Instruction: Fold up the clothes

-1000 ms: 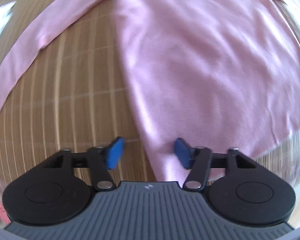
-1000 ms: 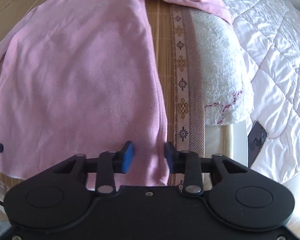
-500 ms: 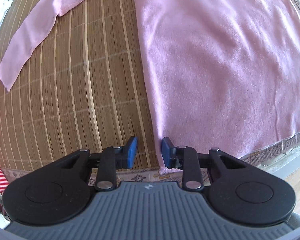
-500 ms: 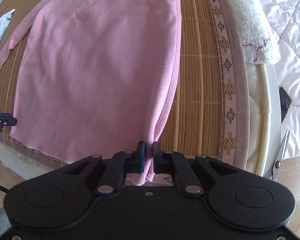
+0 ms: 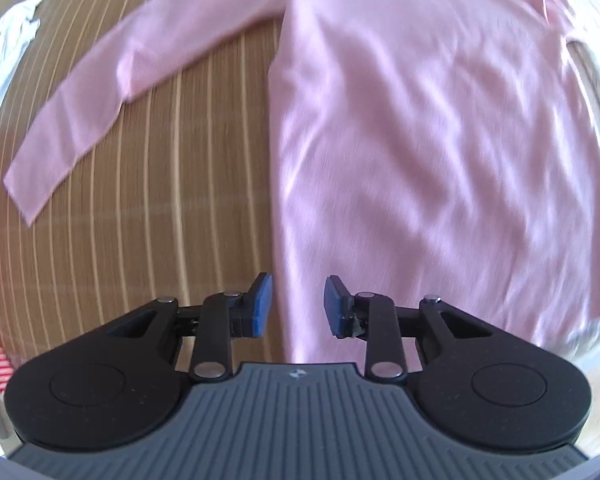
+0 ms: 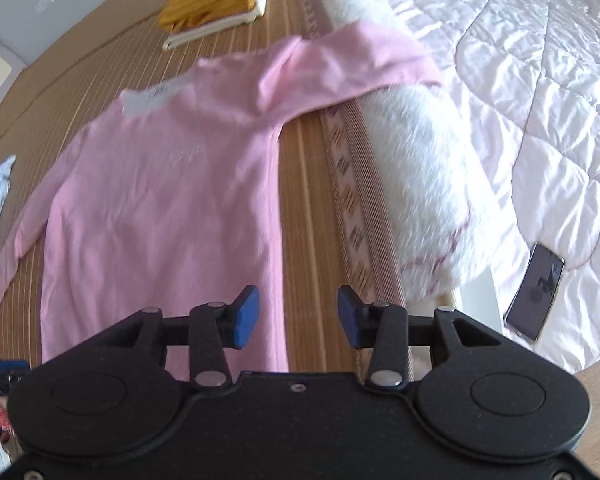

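The pink long-sleeved top was spread flat on a bamboo mat, its hem hidden behind both tools and its far sleeve draped onto a white fluffy blanket. Motion blur softened both views. The left gripper and right gripper were held apart, gripping nothing. A phone lay on the white quilt.
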Action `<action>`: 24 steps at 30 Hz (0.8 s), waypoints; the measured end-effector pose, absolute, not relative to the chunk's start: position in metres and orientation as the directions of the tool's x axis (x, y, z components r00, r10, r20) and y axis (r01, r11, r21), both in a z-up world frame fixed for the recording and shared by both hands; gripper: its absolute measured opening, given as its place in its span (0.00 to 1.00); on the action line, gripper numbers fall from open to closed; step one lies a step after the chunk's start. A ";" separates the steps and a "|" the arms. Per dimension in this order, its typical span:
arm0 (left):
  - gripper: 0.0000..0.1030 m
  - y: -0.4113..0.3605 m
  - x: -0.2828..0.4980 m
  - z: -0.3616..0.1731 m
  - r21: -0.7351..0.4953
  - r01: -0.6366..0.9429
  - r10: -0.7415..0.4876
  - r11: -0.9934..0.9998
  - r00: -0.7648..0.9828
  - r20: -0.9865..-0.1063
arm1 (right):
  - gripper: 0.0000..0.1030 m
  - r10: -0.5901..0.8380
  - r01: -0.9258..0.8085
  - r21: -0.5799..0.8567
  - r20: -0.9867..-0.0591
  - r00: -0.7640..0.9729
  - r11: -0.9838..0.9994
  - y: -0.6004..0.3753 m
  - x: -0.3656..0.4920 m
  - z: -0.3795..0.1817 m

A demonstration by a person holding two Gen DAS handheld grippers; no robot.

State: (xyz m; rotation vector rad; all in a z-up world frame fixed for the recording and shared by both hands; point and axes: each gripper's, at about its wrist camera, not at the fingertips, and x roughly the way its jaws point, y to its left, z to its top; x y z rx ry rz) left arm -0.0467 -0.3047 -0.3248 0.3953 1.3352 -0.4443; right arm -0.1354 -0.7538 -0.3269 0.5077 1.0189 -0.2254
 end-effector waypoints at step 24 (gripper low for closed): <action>0.48 -0.498 0.143 -0.361 0.093 0.467 -0.171 0.879 0.491 -0.854 | 0.19 0.061 0.720 0.653 -0.749 0.660 0.235 -0.991 -0.043 -0.441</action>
